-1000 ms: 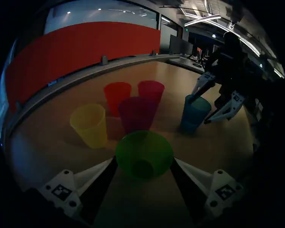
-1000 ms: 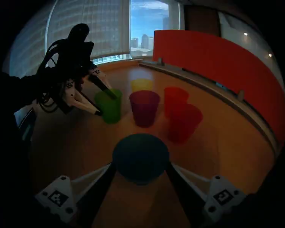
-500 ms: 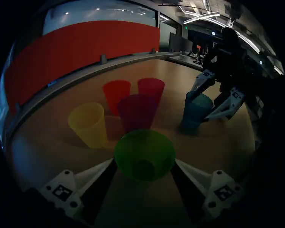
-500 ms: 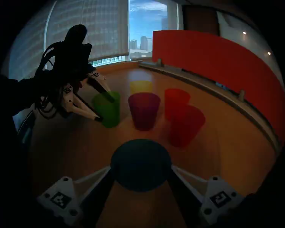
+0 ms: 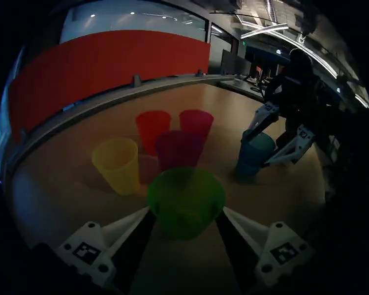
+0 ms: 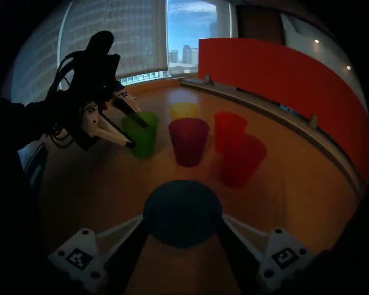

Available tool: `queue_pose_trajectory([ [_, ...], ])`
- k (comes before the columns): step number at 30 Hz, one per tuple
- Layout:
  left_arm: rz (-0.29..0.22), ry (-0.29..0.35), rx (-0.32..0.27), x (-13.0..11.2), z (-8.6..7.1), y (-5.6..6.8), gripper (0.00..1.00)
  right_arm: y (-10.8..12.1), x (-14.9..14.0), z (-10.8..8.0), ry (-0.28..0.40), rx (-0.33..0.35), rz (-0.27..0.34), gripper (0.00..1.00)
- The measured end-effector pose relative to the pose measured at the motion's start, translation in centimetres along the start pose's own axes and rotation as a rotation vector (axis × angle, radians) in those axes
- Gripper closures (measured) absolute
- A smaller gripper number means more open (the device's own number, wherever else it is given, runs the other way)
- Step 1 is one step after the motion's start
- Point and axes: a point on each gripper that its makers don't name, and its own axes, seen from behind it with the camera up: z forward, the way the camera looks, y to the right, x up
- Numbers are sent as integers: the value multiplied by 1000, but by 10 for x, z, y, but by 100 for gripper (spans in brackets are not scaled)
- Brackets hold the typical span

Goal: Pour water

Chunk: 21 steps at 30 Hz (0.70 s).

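In the left gripper view, the left gripper (image 5: 184,212) was pinching the green cup (image 5: 186,196), 1 finger pressed on each side of its wall, with the cup's open mouth turned towards the camera. Whether the cup held water could not be told. Beyond it on the wooden table (image 5: 61,196) stood a purple cup (image 5: 178,150), a yellow cup (image 5: 116,164) to its left, and a red cup (image 5: 152,129) and a pink cup (image 5: 196,125) side by side behind. Further right, the right gripper (image 5: 269,146) was clamped on the teal cup (image 5: 252,155), held by a person in dark clothing. A red partition (image 5: 96,64) ran along the table's far edge.

In the right gripper view, the right gripper (image 6: 182,227) had its 2 fingers squeezed against the teal cup (image 6: 182,209), low at the centre. Across the table (image 6: 292,167), the left gripper (image 6: 138,133) gripped the green cup (image 6: 142,135), which sat roughly upright at table level. The purple cup (image 6: 188,140) stood just beside it, the yellow cup (image 6: 183,110) behind, and the red cup (image 6: 229,128) and pink cup (image 6: 241,160) to the right. A bright window (image 6: 184,34) lay beyond.
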Motion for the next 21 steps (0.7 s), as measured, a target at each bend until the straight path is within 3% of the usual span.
queue_pose_trajectory([
  [14, 40, 90, 59, 33, -36, 7, 18, -4, 32, -33, 68, -31, -20, 11],
  [21, 52, 154, 123, 57, -59, 5, 18, -6, 58, -56, 125, -56, -42, 11],
])
